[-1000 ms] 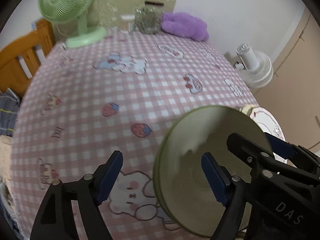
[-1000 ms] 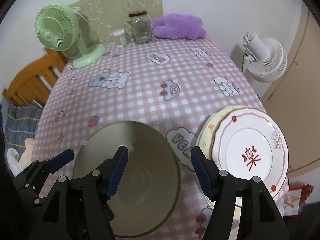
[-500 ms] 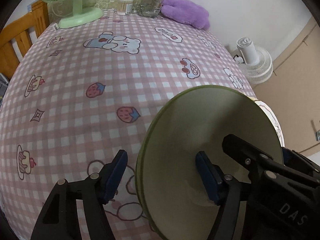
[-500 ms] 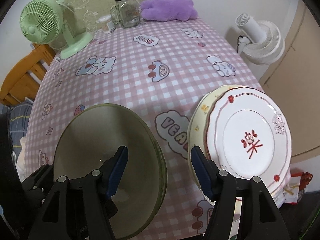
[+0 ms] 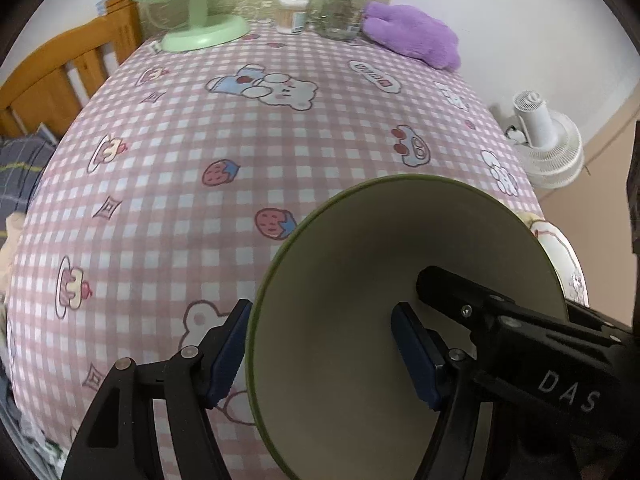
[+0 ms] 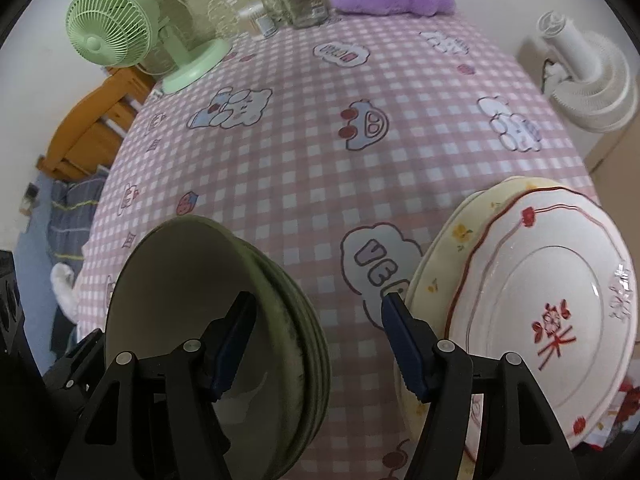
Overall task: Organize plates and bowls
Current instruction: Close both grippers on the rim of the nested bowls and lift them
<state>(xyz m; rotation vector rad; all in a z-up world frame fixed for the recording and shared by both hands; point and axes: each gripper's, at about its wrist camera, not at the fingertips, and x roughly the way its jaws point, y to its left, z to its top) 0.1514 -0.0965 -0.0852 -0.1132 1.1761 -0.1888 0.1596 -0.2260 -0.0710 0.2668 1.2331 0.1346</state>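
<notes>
A green bowl (image 5: 380, 300) with a cream inside stands tilted over the near table edge. My left gripper (image 5: 320, 356) is open around its left wall, one finger outside and one inside. The bowl also shows in the right wrist view (image 6: 192, 304), ribbed outside facing right. My right gripper (image 6: 316, 344) is open, its left finger inside the bowl's rim (image 6: 276, 280). A white plate with red flowers (image 6: 548, 316) lies on a yellow floral plate (image 6: 444, 264) at the near right.
The table has a pink checked cloth (image 6: 320, 160). At its far edge stand a green fan (image 5: 188, 4), a glass jar (image 5: 340, 8) and a purple plush (image 5: 416, 34). A white fan (image 6: 588, 76) stands off the right side, a wooden chair (image 5: 60, 80) off the left.
The bowl has tipped further upright and come closer to my left gripper, whose fingers now straddle its left wall. My right gripper has dropped lower beside the plates.
</notes>
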